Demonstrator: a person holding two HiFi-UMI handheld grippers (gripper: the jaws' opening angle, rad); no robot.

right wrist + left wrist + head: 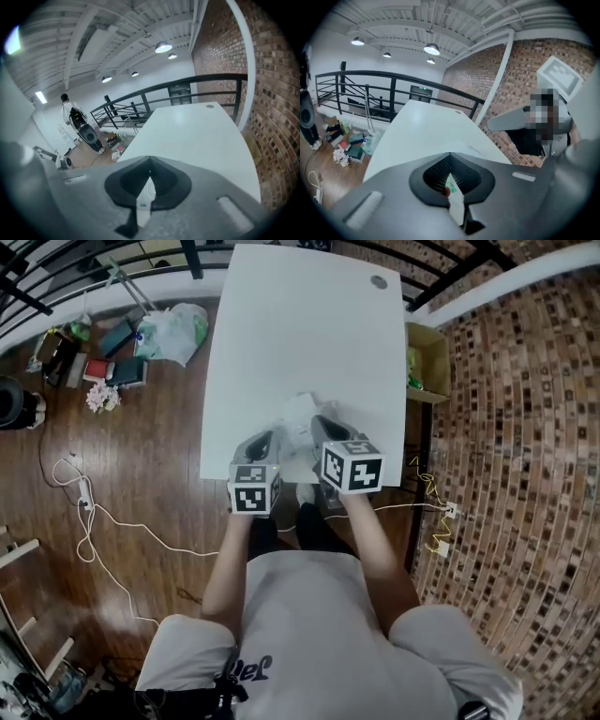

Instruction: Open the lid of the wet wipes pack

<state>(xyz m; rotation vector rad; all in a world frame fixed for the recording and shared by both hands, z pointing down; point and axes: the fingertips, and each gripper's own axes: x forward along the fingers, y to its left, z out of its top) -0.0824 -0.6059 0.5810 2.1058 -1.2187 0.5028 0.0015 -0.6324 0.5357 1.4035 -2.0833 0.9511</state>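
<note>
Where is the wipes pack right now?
In the head view the wet wipes pack is over the near edge of the table, gripped on its left by the left gripper and on its right by the right gripper.

The white, crinkled wet wipes pack (pixel 298 427) is showing at the middle of the table's (pixel 300 324) near edge, bearing small green and red print.

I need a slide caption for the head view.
Left gripper and right gripper grip the wet wipes pack at the near end of the white table.
</note>
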